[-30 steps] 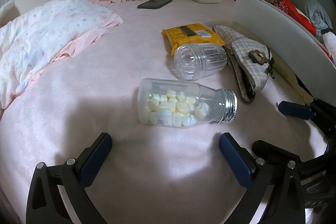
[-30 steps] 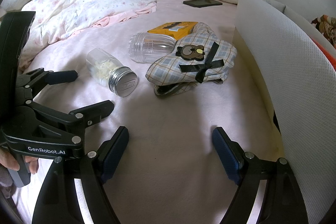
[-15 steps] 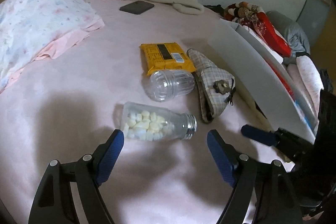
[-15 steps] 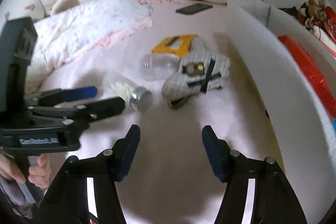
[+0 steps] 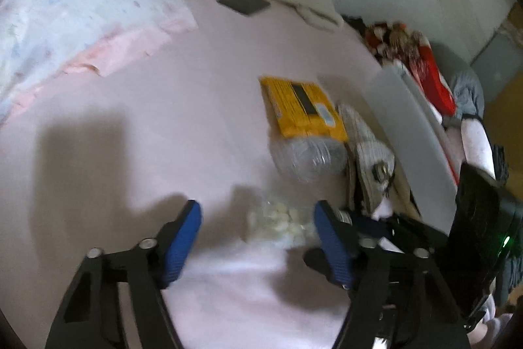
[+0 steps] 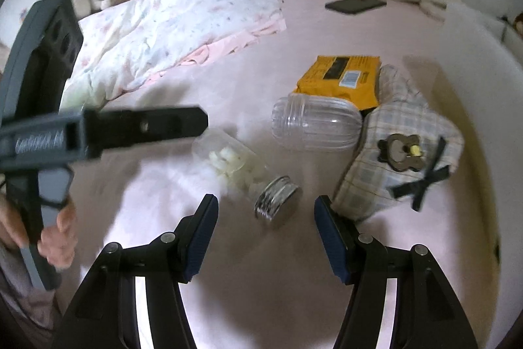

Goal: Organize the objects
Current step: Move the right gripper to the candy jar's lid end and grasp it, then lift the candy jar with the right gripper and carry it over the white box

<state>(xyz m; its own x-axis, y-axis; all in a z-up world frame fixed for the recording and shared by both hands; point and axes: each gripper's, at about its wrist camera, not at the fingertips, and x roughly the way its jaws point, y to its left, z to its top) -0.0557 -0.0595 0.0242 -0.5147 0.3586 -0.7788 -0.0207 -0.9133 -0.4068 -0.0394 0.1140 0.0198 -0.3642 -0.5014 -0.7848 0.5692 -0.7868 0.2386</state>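
A clear bottle of white tablets [image 6: 235,165] with a metal cap lies on its side on the pink bed sheet [image 6: 261,267]. In the blurred left wrist view the tablet bottle [image 5: 281,224] lies between the tips of my left gripper [image 5: 258,218], whose jaws are closing; the pads do not press on it. In the right wrist view my left gripper [image 6: 143,126] hangs side-on just over the bottle's base. My right gripper [image 6: 266,211] stands open close to the cap, holding nothing. Behind lie an empty clear jar [image 6: 313,126], a yellow packet [image 6: 343,77] and a plaid pouch [image 6: 402,159].
A floral duvet [image 6: 170,31] is heaped at the left, and a dark phone [image 6: 354,4] lies at the back. A white board [image 5: 408,133] stands along the bed's right side with red and grey things behind it. A hand [image 6: 55,237] grips the left tool's handle.
The left jaws have narrowed a lot, and the tablet bottle now sits between their tips. The right jaws narrowed and then held. Both views have swung, and the right gripper has come near the bottle's cap.
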